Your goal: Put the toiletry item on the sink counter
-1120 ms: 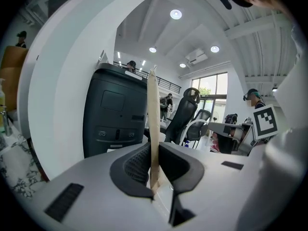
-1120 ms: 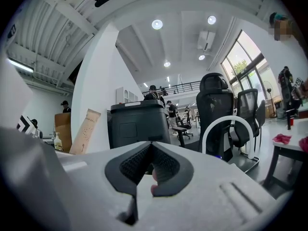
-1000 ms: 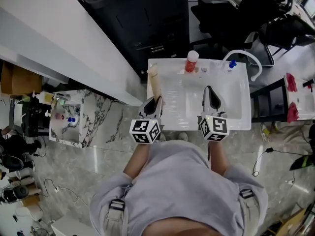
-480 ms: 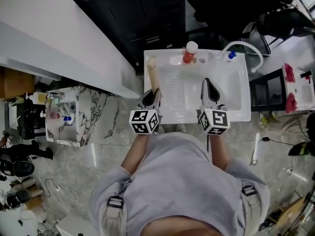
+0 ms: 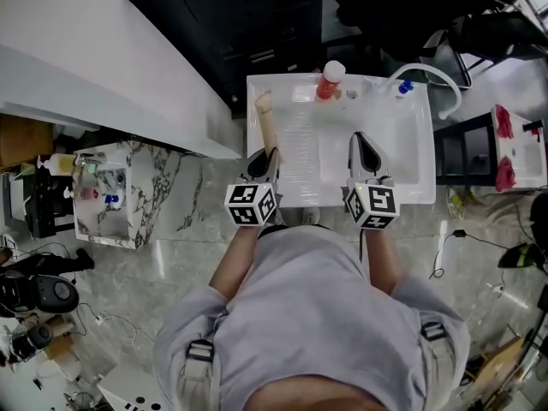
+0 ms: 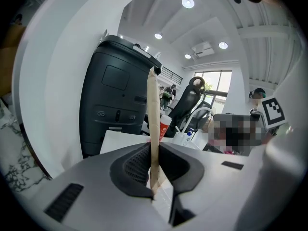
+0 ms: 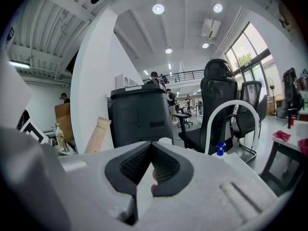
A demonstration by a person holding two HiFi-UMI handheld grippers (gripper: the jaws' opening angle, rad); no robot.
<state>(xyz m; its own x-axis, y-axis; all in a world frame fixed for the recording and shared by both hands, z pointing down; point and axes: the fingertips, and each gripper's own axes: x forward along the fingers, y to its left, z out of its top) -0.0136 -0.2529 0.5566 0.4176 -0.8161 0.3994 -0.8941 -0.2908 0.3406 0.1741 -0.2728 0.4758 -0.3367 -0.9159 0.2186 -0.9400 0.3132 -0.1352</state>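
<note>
Left gripper (image 5: 265, 156) clamps the beige plastic tube (image 5: 268, 125) over the white sink counter (image 5: 402, 174), not released yet. Right gripper (image 5: 363, 141) is closed and empty.

A beige tube (image 5: 269, 131) showed against the plain white sink (image 5: 402, 169), where a red bottle (image 5: 328, 85) carried a white cap. The counter (image 5: 167, 187) was white marble veined in dark grey.

White sink counter (image 5: 411, 191) bears a red bottle (image 5: 330, 82) (white-capped) at back.

Nothing legible anywhere — the print on the beige tube (image 7: 98, 134) is too small.
</note>
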